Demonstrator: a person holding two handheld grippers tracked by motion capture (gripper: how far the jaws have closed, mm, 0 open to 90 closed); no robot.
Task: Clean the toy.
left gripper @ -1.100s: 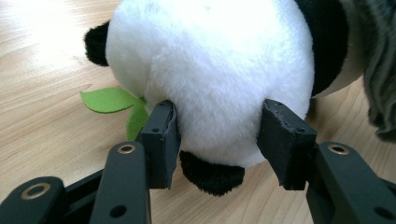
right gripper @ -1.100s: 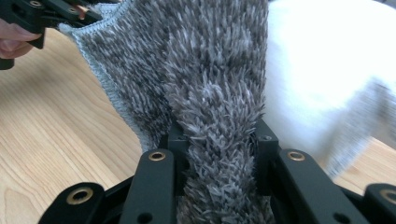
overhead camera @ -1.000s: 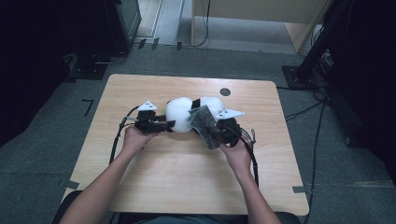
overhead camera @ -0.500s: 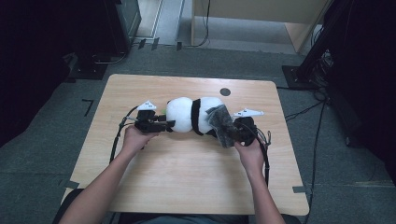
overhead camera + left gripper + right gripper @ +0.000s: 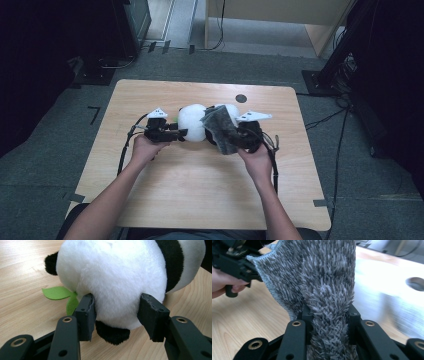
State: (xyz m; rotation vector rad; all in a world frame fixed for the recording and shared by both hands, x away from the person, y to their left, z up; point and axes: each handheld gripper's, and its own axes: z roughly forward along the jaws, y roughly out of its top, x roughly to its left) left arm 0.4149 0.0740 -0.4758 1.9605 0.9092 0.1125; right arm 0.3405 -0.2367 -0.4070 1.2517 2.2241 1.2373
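A black-and-white panda plush (image 5: 192, 122) lies on the wooden table (image 5: 200, 190). My left gripper (image 5: 177, 134) is shut on its white round end (image 5: 112, 272), and both pads (image 5: 86, 312) press into the fur. A green felt leaf (image 5: 58, 293) sticks out beside the left pad. My right gripper (image 5: 232, 136) is shut on a shaggy grey cloth (image 5: 220, 127), which drapes over the panda's right half. In the right gripper view the cloth (image 5: 324, 277) is pinched between the jaws of the right gripper (image 5: 328, 315) and hides most of the plush behind it.
A round dark hole (image 5: 241, 98) sits in the tabletop behind the panda. Cables trail from both grippers along the table. In the right gripper view the left hand (image 5: 222, 282) and its gripper (image 5: 234, 262) are at upper left. Grey floor, dark equipment and a wooden cabinet surround the table.
The right gripper carried the grey cloth to the right along the panda, then back to the left and slightly up. The left gripper kept its hold and did not move.
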